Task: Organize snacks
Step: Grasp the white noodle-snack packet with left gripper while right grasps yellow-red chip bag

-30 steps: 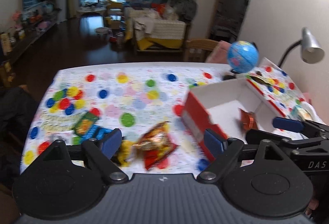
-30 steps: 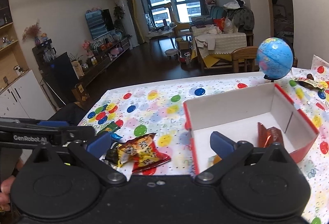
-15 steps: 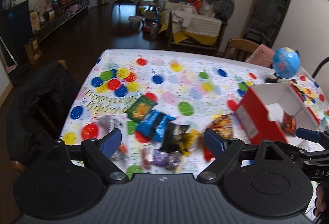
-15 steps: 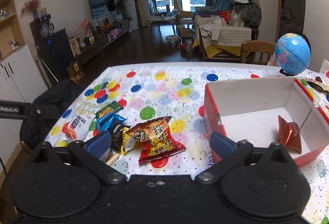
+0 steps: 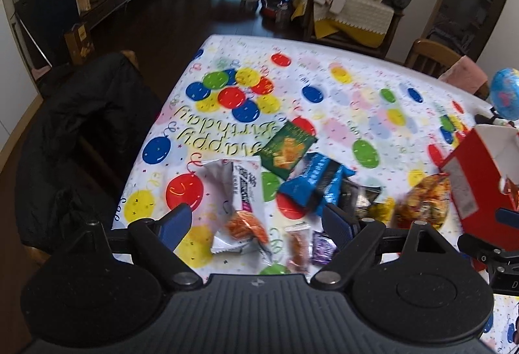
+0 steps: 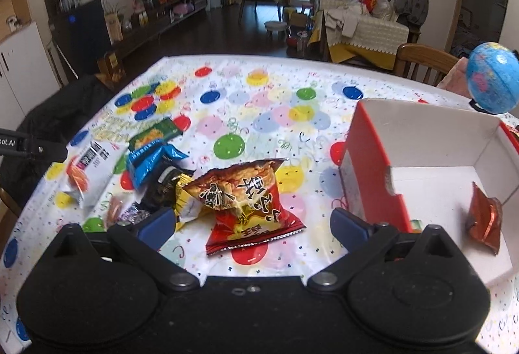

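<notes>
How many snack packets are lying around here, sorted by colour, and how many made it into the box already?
On the tablecloth:
Green packet: 1
Blue packet: 1
White packet: 1
Black-and-yellow packet: 1
Red-and-gold packet: 1
Small orange packet: 1
Small purple packet: 1
In the red box:
Copper-red packet: 1
Total: 8 clearly visible

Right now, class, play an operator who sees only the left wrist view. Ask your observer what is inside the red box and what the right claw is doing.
Observer: The red box holds one copper-red foil packet, lying on its white floor near the right wall.
Operator: Is the right claw gripping anything?
Observer: No. The right claw is open, and its pads are not pressing on the red snack bag, which lies on the tablecloth just left of the box.
</notes>
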`<state>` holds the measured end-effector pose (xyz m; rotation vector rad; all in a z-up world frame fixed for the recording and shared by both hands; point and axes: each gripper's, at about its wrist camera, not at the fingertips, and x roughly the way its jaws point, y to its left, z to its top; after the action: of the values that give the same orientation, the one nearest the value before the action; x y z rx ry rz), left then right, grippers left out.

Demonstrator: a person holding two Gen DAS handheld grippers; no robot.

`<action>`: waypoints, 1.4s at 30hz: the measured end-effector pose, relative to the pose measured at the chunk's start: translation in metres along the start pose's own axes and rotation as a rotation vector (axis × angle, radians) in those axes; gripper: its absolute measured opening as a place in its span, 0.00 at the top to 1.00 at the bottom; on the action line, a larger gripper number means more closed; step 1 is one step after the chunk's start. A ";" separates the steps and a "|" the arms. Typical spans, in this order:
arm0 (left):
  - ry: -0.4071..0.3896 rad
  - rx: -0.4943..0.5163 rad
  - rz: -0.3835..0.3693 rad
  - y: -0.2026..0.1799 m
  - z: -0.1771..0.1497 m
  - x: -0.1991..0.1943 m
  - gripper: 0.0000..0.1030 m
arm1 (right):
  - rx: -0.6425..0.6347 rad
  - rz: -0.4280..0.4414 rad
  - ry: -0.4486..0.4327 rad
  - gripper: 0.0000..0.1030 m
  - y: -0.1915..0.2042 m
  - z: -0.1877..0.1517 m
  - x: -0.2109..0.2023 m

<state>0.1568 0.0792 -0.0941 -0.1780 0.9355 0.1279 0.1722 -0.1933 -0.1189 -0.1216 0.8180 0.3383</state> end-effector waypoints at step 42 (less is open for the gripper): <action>0.147 -0.016 0.028 0.016 0.008 0.082 0.79 | -0.096 -0.064 0.100 0.43 0.013 0.008 0.059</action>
<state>0.2082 0.0995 -0.1573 -0.1912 1.0835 0.1492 0.2110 -0.1644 -0.1566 -0.2549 0.8947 0.3131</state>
